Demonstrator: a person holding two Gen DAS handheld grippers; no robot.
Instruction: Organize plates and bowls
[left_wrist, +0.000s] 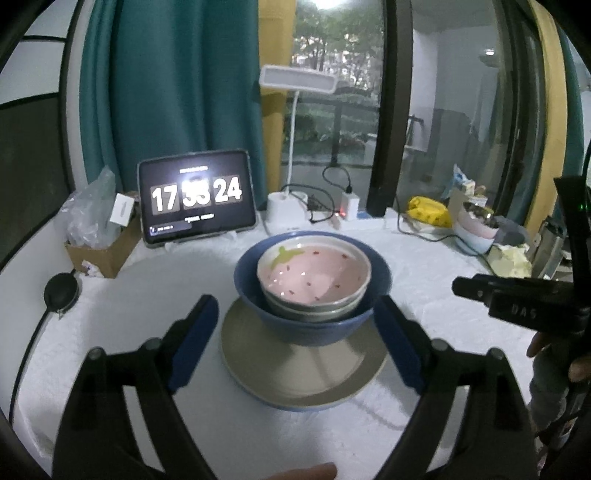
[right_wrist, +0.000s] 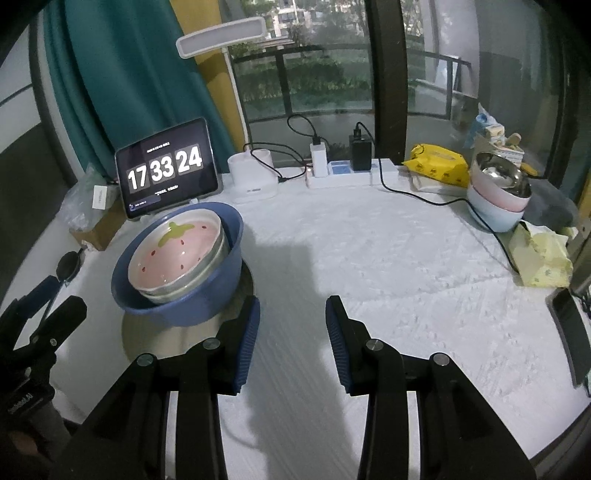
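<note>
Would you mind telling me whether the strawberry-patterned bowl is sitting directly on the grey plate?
No, the strawberry-patterned bowl is nested in a grey bowl inside the blue bowl, and only the blue bowl rests on the grey plate.

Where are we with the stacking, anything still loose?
Done: the strawberry bowl sits in a grey bowl, both nested in the blue bowl, which stands on the grey plate. In hand: nothing; the left gripper is open around the stack, not touching it, and the right gripper is empty. Left: possibly the bowls at the far right.
</note>
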